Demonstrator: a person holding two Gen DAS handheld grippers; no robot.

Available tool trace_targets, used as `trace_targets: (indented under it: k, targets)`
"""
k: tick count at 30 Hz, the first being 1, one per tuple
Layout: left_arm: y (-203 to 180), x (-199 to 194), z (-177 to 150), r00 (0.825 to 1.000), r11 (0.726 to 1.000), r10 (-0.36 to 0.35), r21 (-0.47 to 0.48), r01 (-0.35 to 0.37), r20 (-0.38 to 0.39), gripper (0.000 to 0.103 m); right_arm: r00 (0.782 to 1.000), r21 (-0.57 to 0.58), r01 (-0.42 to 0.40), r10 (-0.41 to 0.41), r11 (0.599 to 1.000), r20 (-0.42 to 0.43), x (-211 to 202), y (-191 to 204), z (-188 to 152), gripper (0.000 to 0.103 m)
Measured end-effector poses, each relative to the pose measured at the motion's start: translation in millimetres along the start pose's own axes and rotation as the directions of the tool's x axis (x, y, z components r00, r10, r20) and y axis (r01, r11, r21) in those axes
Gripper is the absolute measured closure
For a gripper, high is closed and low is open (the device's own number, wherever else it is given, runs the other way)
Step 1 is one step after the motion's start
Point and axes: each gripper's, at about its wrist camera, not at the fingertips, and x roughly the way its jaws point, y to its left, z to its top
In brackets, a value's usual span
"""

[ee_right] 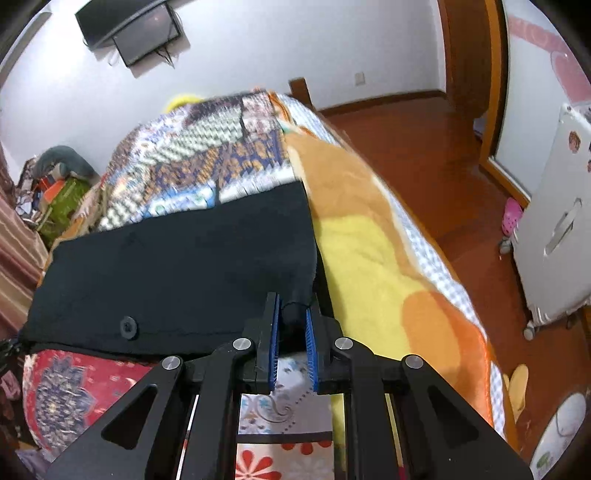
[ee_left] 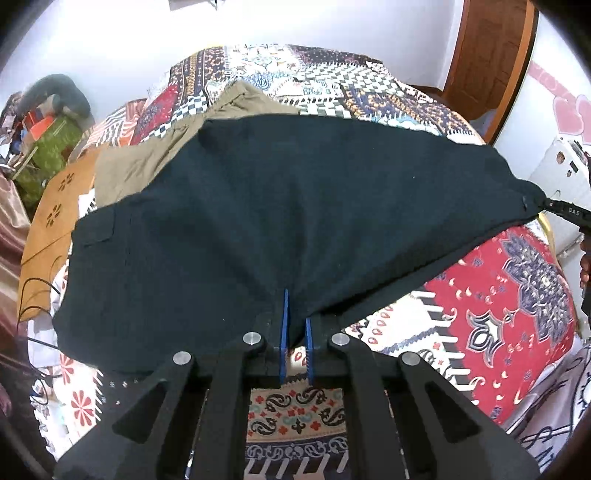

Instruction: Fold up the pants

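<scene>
Dark pants lay spread across a bed covered by a patterned patchwork quilt, over khaki trousers at far left. Left gripper was clamped on the pants' near edge; right gripper was pinching a bunched corner at the bed's right side. A yellow-orange blanket overhung that side. Wooden floor, white wall, mounted screen.
</scene>
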Motion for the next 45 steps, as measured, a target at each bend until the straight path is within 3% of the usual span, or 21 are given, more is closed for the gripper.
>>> trace_targets:
  k: [3, 7, 11, 19, 21, 24, 32, 39, 45]
  targets:
    - [0, -4, -1, 1.000, 1.000, -0.006, 0.003, 0.006, 0.005, 0.095, 0.999, -0.013, 0.016, -0.016, 1.000, -0.046, 10, 0, -8, 0.092]
    - [4, -15, -2, 1.000, 1.000, 0.000, 0.004, 0.000, 0.004, 0.087, 0.998, -0.033, 0.030, -0.032, 0.999, -0.063, 6, 2, -6, 0.090]
    - [13, -31, -3, 1.000, 0.999, 0.010, -0.034, -0.009, 0.027, 0.079, 0.995, -0.037, 0.057, -0.059, 0.998, -0.075, -1, -1, 0, 0.078]
    - [43, -60, 11, 0.995, 0.990, 0.013, -0.138, 0.001, 0.098, 0.078, 0.996, -0.033, 0.064, -0.066, 0.997, -0.059, -9, -2, 7, 0.070]
    - [51, -63, 18, 0.993, 0.988, 0.031, -0.154, -0.014, 0.114, 0.077, 0.997, -0.043, 0.065, -0.067, 0.997, -0.045, -11, 4, 12, 0.063]
    - [63, -58, 28, 0.991, 0.983, 0.066, -0.180, -0.044, 0.118, 0.067, 0.998, -0.063, 0.057, -0.058, 0.996, -0.018, -12, 10, 20, 0.062]
    - [99, -21, 52, 0.990, 0.961, 0.121, -0.258, -0.100, 0.067, 0.061, 0.999, -0.113, 0.035, -0.034, 0.993, 0.014, 12, 20, 57, 0.061]
    - [127, 15, 56, 0.992, 0.937, 0.129, -0.326, -0.123, -0.006, 0.060, 0.999, -0.093, 0.019, -0.022, 0.995, -0.037, 61, 14, 85, 0.062]
    - [133, 36, 53, 0.989, 0.928, 0.135, -0.342, -0.146, -0.056, 0.060, 0.991, -0.133, 0.043, -0.059, 0.990, -0.118, 96, 14, 84, 0.062]
